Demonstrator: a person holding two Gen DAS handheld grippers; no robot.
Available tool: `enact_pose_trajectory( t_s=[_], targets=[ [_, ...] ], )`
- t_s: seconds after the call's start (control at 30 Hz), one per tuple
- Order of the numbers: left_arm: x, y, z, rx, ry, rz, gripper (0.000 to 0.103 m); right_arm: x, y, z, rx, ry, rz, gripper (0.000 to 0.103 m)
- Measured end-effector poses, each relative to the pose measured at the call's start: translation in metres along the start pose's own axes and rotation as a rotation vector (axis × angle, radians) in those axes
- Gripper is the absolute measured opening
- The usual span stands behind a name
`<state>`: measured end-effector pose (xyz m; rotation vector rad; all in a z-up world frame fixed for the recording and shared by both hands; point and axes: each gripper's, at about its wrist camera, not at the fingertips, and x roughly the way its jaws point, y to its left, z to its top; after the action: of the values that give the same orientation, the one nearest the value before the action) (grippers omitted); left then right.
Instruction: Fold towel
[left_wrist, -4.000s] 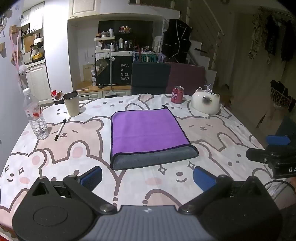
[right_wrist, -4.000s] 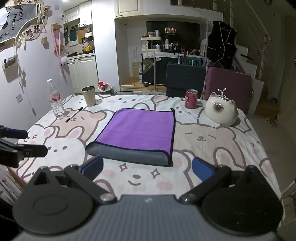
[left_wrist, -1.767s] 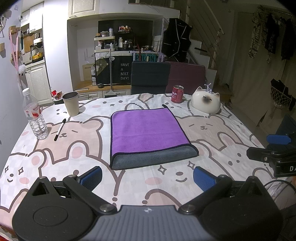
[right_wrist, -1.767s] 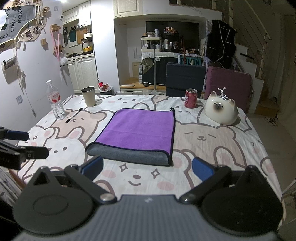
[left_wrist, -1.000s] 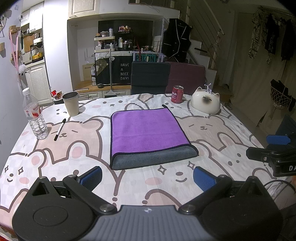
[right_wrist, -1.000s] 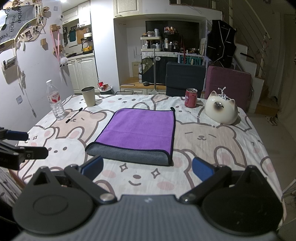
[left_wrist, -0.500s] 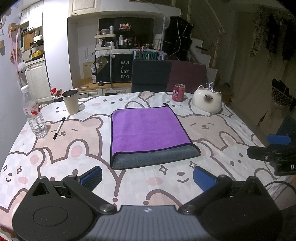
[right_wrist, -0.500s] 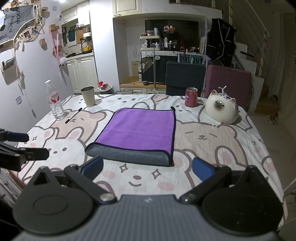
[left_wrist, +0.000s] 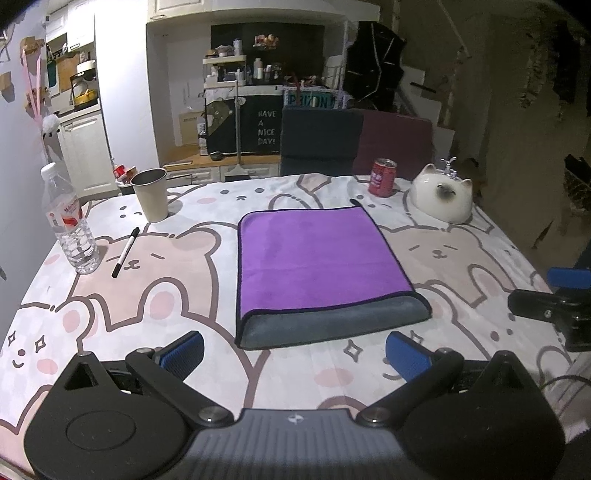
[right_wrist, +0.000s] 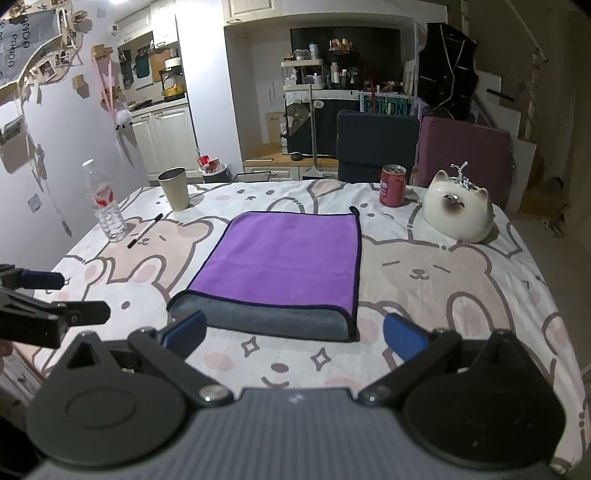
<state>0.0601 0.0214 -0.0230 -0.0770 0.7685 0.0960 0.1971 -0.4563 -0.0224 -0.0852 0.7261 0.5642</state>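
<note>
A purple towel (left_wrist: 317, 258) with a grey underside lies folded flat on the bear-print tablecloth (left_wrist: 166, 288), its grey fold edge (left_wrist: 332, 325) toward me. It also shows in the right wrist view (right_wrist: 284, 266). My left gripper (left_wrist: 295, 356) is open and empty, held just short of the towel's near edge. My right gripper (right_wrist: 293, 338) is open and empty, close over the towel's near fold. Each gripper shows at the edge of the other's view: the right one (left_wrist: 554, 299) and the left one (right_wrist: 44, 299).
A water bottle (left_wrist: 70, 225), a black pen (left_wrist: 125, 251) and a cup (left_wrist: 151, 194) stand at the left. A red can (left_wrist: 382, 177) and a white cat-shaped ceramic (left_wrist: 441, 194) stand at the back right. Two chairs (left_wrist: 321, 140) are behind the table.
Both grippers have moved slightly forward, toward the towel. The towel and other objects have not moved. Both grippers remain open.
</note>
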Motion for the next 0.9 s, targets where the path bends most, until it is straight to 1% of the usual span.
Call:
enact_pose_trajectory(
  t_s=[0.2,0.3,0.43,0.57,0.73,0.8,0.9],
  targets=[
    [0.025,0.004,0.013,-0.014,0.013,0.018,0.103,0.019,-0.006,0.008,-0.004,0.017,-0.022,0.103],
    [0.038,0.003,0.018,-0.01,0.023,0.012,0.103,0.028,-0.006,0.011,-0.019,0.026,-0.042,0.103],
    [0.058,0.003,0.024,-0.008,0.036,0.01,0.103,0.039,-0.008,0.015,-0.038,0.036,-0.043,0.103],
    [0.079,0.007,0.029,-0.024,0.063,0.004,0.103,0.052,-0.013,0.021,-0.032,0.049,-0.03,0.103],
    [0.103,0.014,0.032,-0.079,0.095,-0.019,0.103,0.069,-0.024,0.027,0.029,0.054,0.01,0.103],
    [0.113,0.017,0.033,-0.096,0.107,-0.024,0.103,0.077,-0.028,0.028,0.05,0.069,0.024,0.103],
    [0.128,0.018,0.034,-0.095,0.119,-0.017,0.103,0.088,-0.034,0.029,0.071,0.096,0.038,0.103]
  ],
)
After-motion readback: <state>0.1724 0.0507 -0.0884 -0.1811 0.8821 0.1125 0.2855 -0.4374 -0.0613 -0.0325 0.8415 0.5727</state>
